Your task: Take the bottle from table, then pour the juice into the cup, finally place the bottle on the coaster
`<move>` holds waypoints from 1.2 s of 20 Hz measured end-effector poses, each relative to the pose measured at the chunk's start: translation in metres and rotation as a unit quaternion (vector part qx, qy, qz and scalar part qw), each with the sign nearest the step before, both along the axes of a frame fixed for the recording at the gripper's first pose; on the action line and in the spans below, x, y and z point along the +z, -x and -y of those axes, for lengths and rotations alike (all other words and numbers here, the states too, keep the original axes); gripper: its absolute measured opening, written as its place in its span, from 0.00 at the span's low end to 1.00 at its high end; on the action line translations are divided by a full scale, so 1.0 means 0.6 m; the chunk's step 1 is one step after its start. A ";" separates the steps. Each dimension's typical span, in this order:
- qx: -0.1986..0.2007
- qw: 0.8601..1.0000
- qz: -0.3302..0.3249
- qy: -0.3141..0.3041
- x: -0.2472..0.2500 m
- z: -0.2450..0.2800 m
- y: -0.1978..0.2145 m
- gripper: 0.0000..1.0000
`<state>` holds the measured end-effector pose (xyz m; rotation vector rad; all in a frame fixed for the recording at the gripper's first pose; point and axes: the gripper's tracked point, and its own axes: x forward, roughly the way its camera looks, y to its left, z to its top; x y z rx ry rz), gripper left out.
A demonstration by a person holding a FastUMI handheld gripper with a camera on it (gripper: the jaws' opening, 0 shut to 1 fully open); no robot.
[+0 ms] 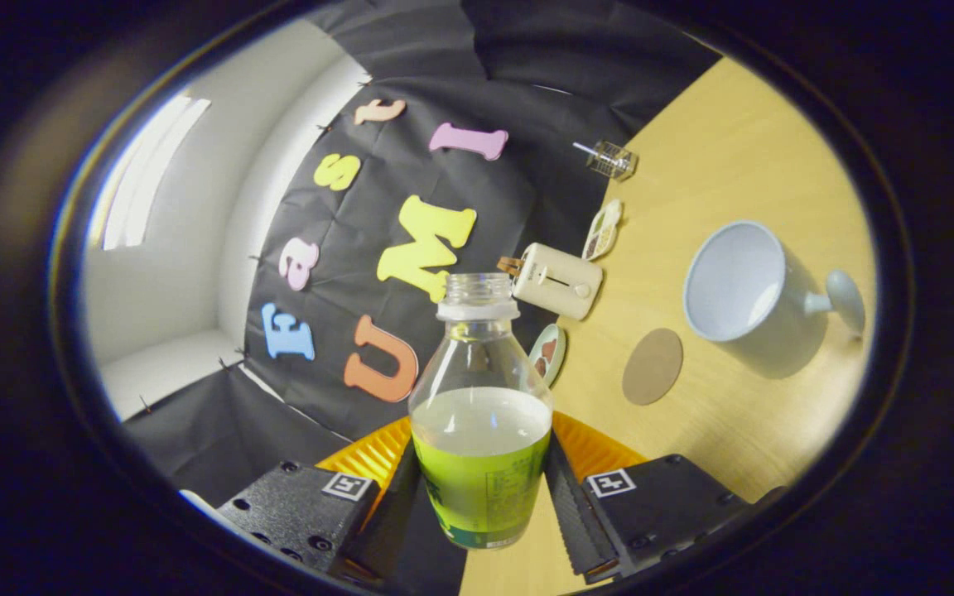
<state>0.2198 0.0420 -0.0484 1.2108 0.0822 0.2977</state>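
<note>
My gripper is shut on a clear plastic bottle with a green label and no cap; both fingers press its lower body. Pale juice fills it to about halfway. The whole view is rolled, so the wooden table stands tilted off to the right. A pale blue cup with a handle stands on the table beyond the fingers and to the right, its inside showing no liquid. A round brown coaster lies on the table between the bottle and the cup, nearer the bottle.
A cream toaster stands just behind the bottle's neck. Two small plates of food lie near it, and a small clear glass container stands farther back. The black cloth wall closes the table's far side.
</note>
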 end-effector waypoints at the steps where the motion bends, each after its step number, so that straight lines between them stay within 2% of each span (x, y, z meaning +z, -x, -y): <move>1: 0.013 1.000 -0.012 -0.018 -0.005 -0.002 -0.002 0.79; 4: 0.036 0.996 -0.037 -0.066 -0.006 -0.017 0.011 0.79; 7: 0.023 0.993 -0.047 -0.103 -0.002 0.001 0.016 0.79; 13: 0.030 0.972 -0.040 -0.229 0.019 0.022 0.026 0.79; 20: 0.041 0.949 -0.034 -0.312 0.051 0.061 0.035 0.79; 24: 0.054 0.941 -0.056 -0.328 0.044 0.054 0.026 0.79</move>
